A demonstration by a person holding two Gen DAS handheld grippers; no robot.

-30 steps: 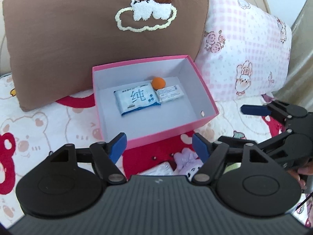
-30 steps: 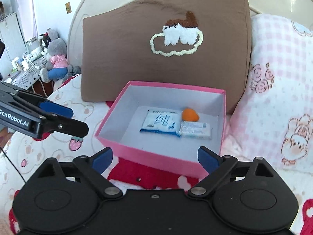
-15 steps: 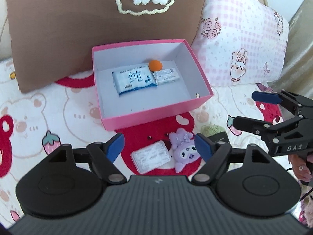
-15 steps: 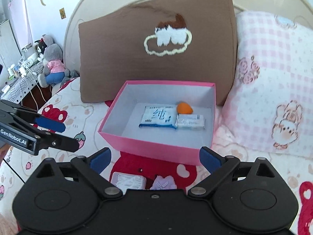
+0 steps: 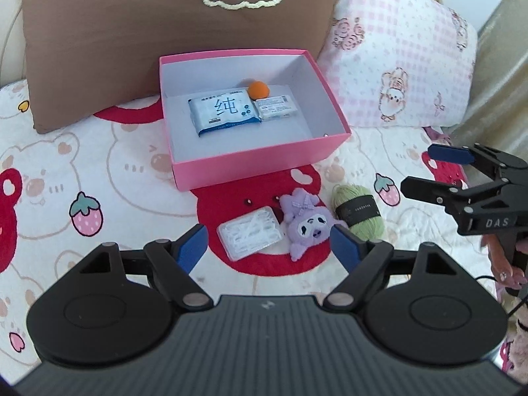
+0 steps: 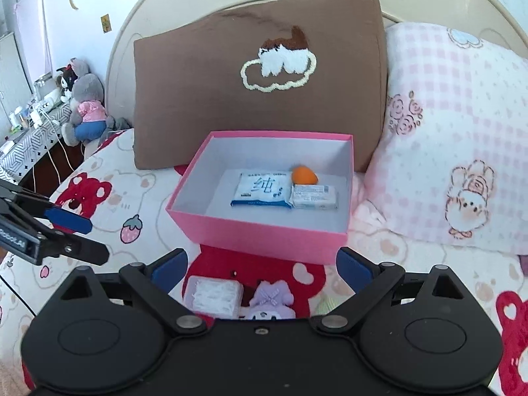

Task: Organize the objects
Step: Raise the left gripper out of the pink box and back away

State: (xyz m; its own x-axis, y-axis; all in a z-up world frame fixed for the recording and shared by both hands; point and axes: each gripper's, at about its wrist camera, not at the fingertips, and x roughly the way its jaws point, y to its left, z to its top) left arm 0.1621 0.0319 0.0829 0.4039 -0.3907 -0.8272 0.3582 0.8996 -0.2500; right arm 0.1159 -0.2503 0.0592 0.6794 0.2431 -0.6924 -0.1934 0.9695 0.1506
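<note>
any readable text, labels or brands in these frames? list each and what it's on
"纯": large blue character on the white-and-blue wipes pack in the pink cardboard box; its small print is unreadable.
"DAS": white letters on the black right gripper.
"Robot.AI", cut off at the frame edge: white letters on the black left gripper.
Small white packet beside the wipes: print too small.
Black band on the green yarn skein: lettering blurred.

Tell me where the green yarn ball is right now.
In the left wrist view the green yarn ball lies on the bedspread in front of the pink box, just right of the purple plush toy.
</note>
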